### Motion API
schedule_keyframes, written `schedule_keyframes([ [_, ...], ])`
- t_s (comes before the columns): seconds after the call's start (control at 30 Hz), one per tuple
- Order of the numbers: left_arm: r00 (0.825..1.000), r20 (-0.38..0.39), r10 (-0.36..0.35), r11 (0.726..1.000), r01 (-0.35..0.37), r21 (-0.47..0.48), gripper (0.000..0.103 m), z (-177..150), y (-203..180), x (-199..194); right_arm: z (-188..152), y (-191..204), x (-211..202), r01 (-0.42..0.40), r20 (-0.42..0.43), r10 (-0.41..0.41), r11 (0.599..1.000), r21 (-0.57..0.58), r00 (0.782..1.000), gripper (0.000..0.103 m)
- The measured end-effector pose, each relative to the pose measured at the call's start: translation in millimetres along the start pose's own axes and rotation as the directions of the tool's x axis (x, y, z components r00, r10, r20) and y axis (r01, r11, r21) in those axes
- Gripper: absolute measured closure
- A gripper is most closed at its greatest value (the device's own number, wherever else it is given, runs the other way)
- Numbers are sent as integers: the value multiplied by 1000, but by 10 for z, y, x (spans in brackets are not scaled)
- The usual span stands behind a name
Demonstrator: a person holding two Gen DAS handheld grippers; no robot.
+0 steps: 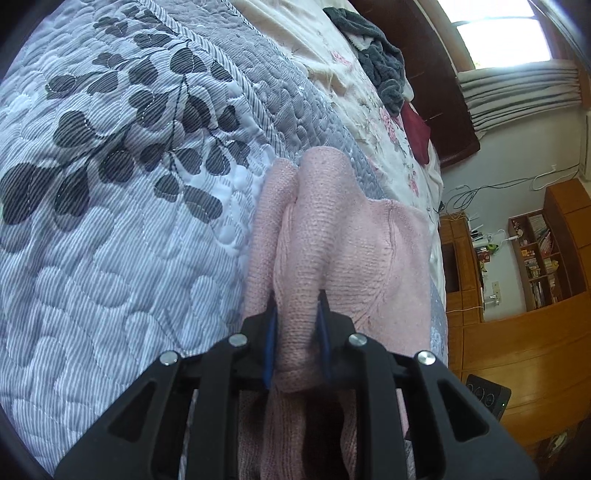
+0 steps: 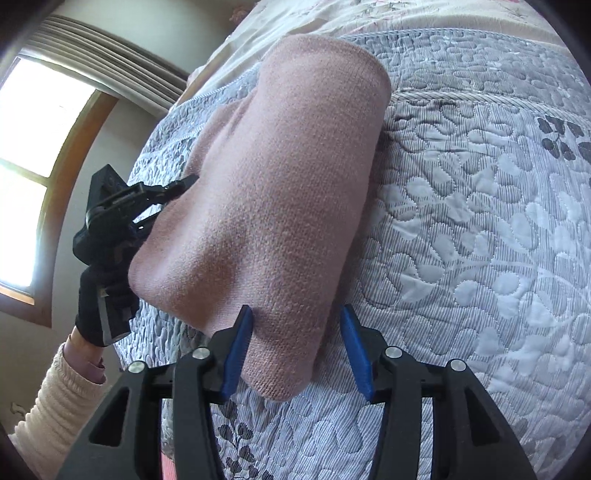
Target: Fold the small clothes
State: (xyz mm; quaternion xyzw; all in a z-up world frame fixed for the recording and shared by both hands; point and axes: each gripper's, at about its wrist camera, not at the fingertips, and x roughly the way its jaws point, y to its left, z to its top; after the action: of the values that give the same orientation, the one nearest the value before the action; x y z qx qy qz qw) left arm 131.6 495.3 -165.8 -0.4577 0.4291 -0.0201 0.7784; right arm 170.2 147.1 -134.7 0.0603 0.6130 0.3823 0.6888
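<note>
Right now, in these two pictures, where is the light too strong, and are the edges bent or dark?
Left wrist view: the window is blown out white, the pink knit garment stays sharp, the bed bends strongly, and the corners are black. Right wrist view: the window glares too, the quilt is evenly lit, and a soft shadow lies under the garment's right edge.

The pink garment (image 1: 332,236) was a soft, fuzzy knit, matt all over. Under it the bed's quilt (image 1: 122,206) looked like smooth stitched cotton with a faint sheen. Each hand-held gripper (image 2: 295,350) was matt black plastic with blue pads (image 2: 236,354) and shiny metal pins. The shelving (image 1: 546,258) was glossy varnished wood.
</note>
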Motion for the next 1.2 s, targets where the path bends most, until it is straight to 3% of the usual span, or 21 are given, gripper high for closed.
schedule_keyframes([
  [0.13,997,30,70,995,-72,67,81,-63,-167,-260,-14,-5,7,-3,6,3,1000,7,1000,53],
  [0.23,997,51,56,990,-62,127,73,-224,-353,-517,-79,-23,-42,-2,15,2,1000,6,1000,53],
  [0.3,998,39,55,983,-60,171,62,-378,-466,-610,-118,-5,-65,7,24,-7,1000,5,1000,53],
  [0.47,996,-43,78,980,-68,188,56,-685,-507,-537,-239,-22,-163,0,39,-1,1000,21,999,53],
  [0.53,995,-60,83,981,-71,178,59,-758,-477,-463,-280,-23,-179,3,37,-4,1000,28,999,52],
  [0.6,994,-73,78,982,-64,177,69,-819,-464,-412,-308,-40,-192,3,34,-4,999,33,999,52],
  [0.63,994,-82,75,982,-59,178,91,-842,-467,-387,-354,-52,-203,3,33,-4,999,36,999,52],
  [0.67,993,-98,66,984,-48,173,97,-862,-466,-365,-354,-44,-202,3,32,-4,999,37,999,52],
  [0.9,999,-27,-25,987,29,157,98,-842,-361,-741,-332,28,-106,-76,31,74,995,70,997,51],
  [1.07,998,-54,25,991,-18,131,98,-880,-84,-636,-314,31,60,-59,7,59,995,81,998,51],
  [1.2,995,-79,60,991,-50,125,97,-920,52,-430,-371,-5,131,-53,-2,53,995,81,999,71],
])
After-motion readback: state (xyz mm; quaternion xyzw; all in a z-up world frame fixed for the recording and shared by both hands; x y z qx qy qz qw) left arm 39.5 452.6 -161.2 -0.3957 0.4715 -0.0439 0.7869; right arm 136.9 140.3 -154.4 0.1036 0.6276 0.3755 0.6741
